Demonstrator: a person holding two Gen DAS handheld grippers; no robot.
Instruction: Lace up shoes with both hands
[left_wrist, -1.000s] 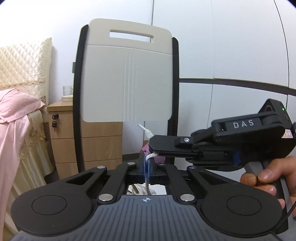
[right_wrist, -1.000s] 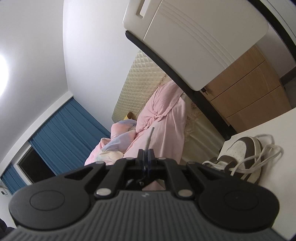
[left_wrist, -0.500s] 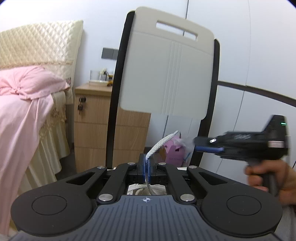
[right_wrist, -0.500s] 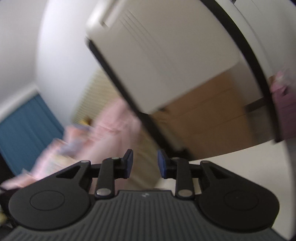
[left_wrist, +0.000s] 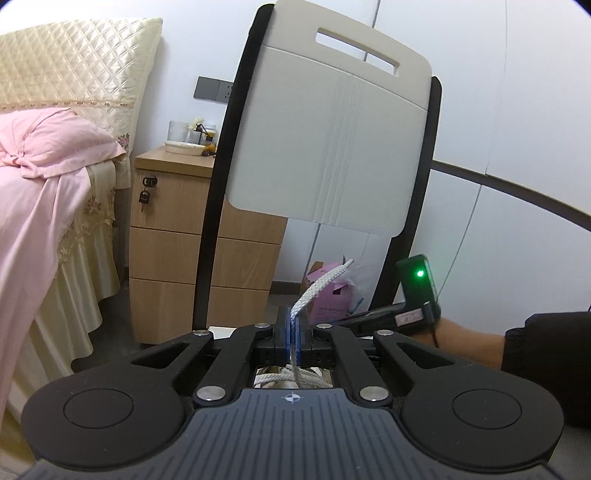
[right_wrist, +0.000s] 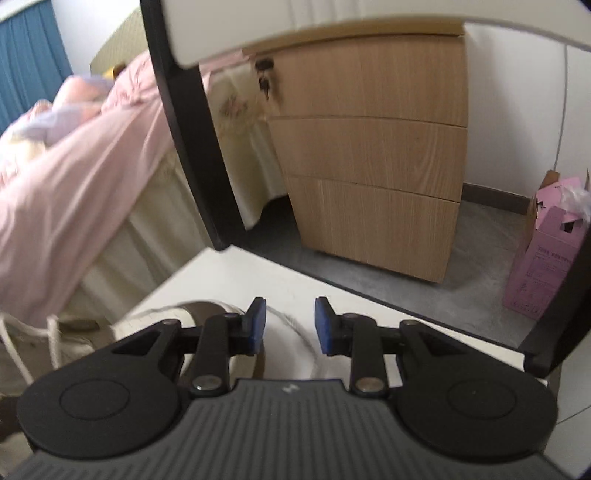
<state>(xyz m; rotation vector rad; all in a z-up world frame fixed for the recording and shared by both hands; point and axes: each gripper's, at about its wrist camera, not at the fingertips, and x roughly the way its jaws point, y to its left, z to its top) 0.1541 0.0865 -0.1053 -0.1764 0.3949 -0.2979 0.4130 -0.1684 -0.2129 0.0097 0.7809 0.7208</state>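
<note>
Shoelace (left_wrist: 320, 286), white and braided, is pinched between the closed blue pads of the left gripper (left_wrist: 294, 326), its free end poking up just beyond them. Right gripper (right_wrist: 289, 325) has just been opening and holds nothing; the shoe (right_wrist: 207, 309) lies just left of its fingers.

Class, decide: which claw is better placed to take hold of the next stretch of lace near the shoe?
Right. The right claw is open, empty and low over the table, with the shoe just left of it. The left claw is shut on the lace.
</note>
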